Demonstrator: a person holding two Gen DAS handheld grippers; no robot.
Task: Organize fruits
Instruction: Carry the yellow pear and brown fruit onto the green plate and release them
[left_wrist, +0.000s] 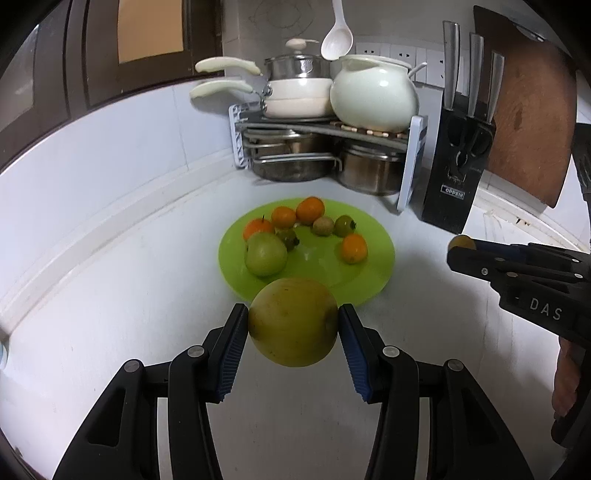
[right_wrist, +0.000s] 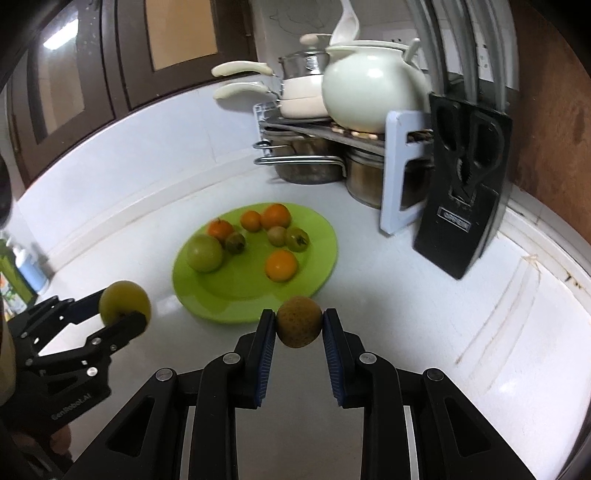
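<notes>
My left gripper (left_wrist: 293, 319) is shut on a large yellow-green fruit (left_wrist: 293, 321) and holds it above the counter, just before the near rim of a green plate (left_wrist: 373, 269). The plate holds several oranges, a green apple (left_wrist: 265, 254) and small greenish fruits. My right gripper (right_wrist: 299, 323) is shut on a small brown fruit (right_wrist: 299, 321), held near the plate's (right_wrist: 317, 258) front edge. In the right wrist view the left gripper (right_wrist: 123, 314) with its yellow-green fruit (right_wrist: 123, 299) is at lower left. In the left wrist view the right gripper (left_wrist: 460, 247) is at the right.
A corner rack (left_wrist: 410, 158) with white pots and steel pans stands behind the plate. A black knife block (left_wrist: 454, 177) and a wooden cutting board (left_wrist: 528, 110) lean at the right. The white counter (left_wrist: 129, 295) meets a tiled wall at the left.
</notes>
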